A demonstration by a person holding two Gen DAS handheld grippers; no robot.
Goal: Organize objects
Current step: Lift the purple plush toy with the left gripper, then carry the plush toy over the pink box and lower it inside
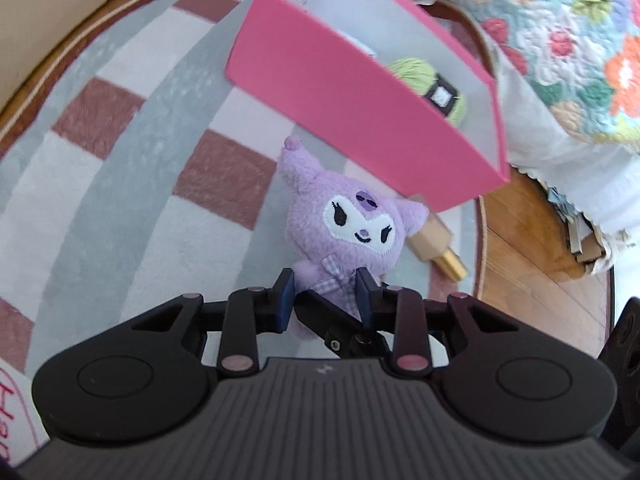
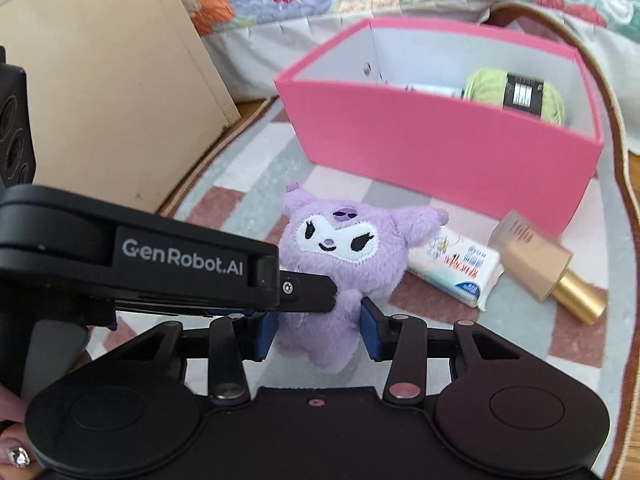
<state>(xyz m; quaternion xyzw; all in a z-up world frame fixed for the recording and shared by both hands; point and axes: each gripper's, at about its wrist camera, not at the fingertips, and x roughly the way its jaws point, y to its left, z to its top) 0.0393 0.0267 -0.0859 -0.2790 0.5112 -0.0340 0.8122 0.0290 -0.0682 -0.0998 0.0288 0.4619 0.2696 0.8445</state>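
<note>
Your right gripper [image 2: 318,330] has its jaws on either side of the purple plush toy's [image 2: 340,276] lower body, pads pressing into the fur, so you have it clamped around the waist; its head points away from you, toward the pink box [image 2: 432,148]. Your left gripper [image 1: 326,300] reaches in from the left at the same toy, its jaws flanking the gingham bow at the neck and close to the fur, but I cannot tell whether they actually grip it or only bracket it. The toy sits upright over the rug [image 1: 120,184], long axis running from your jaws straight toward the box, which lies just beyond and slightly right, opening upward. So the move ahead probably turns on lifting up and forward over the near pink wall, and your right hand is the better placed for it. Inside the box a ball of green yarn [image 2: 516,94] fills the right end; what lies left of it is cut off by the wall. On the rug to the toy's right lie a tissue pack [image 2: 460,272] and a gold-capped bottle [image 2: 548,272], partly hidden in the left view.
</note>
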